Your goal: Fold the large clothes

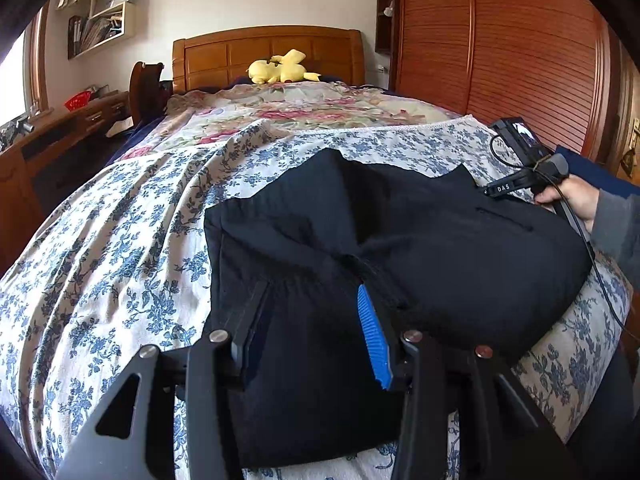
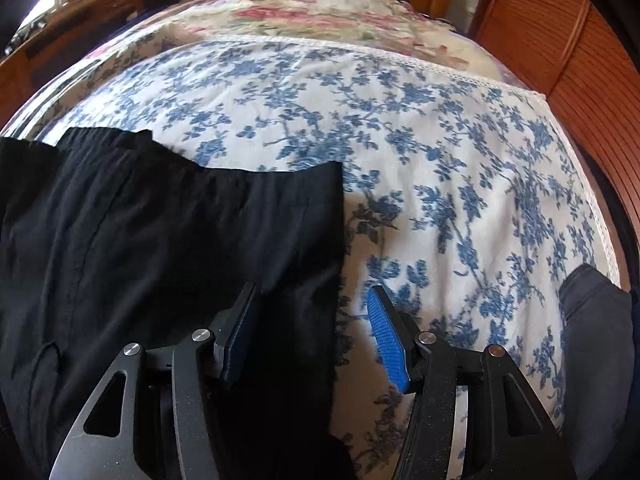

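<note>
Straddling black garment (image 1: 400, 232) edges: left gripper (image 1: 312, 304); right gripper (image 2: 312, 300); jaws parted.

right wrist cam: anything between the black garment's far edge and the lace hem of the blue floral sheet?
Nothing; between the black garment and the lace hem, only bare blue floral sheet shows in the right wrist view.

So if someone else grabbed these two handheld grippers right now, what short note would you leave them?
Left gripper: jaws open, over the gathered waistband end of the black garment, not pinching it.
Right gripper: jaws open, straddling the garment's right edge, one finger over cloth, the other over the blue floral sheet.
Garment: lying on the sheet at the near end of the bed, already doubled over but bunched and wrinkled in the middle.
Left to do: probably grip both ends again, smooth the bunching, finish the folds.
</note>
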